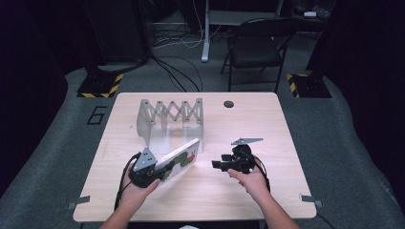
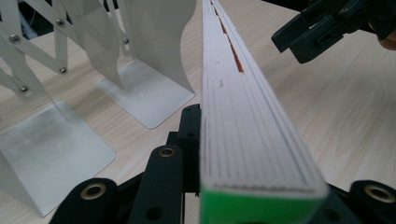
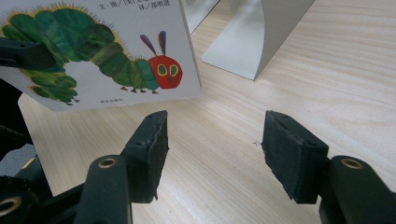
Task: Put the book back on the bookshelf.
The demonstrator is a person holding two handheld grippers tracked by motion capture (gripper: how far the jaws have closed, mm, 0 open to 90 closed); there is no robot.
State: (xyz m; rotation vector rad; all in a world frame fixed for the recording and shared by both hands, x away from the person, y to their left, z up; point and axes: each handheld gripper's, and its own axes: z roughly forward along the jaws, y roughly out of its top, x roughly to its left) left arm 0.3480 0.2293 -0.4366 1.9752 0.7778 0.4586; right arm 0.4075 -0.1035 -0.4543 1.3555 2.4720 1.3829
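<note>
We see a picture book (image 1: 180,160) with a green caterpillar on its white cover, lifted off the wooden table (image 1: 205,200) and tilted, its far corner just in front of the metal book rack (image 1: 170,121). The left gripper (image 1: 160,172) is clamped on the book's near end, jaws pressing both covers; in the left gripper view the page edges (image 2: 243,116) run straight away from the camera, so the book is held edge-up, probably so it can slide upright between the rack's dividers. The rack stands towards the back of the table, its scissor lattice stretched and its flat plates (image 2: 144,93) resting on the wood, leaving open slots facing the book. To the right of the book, the right gripper (image 1: 216,165) hovers close by, its jaws partly apart with nothing between them, only bare table showing through the gap. We judge it waits to steady the free end.
</note>
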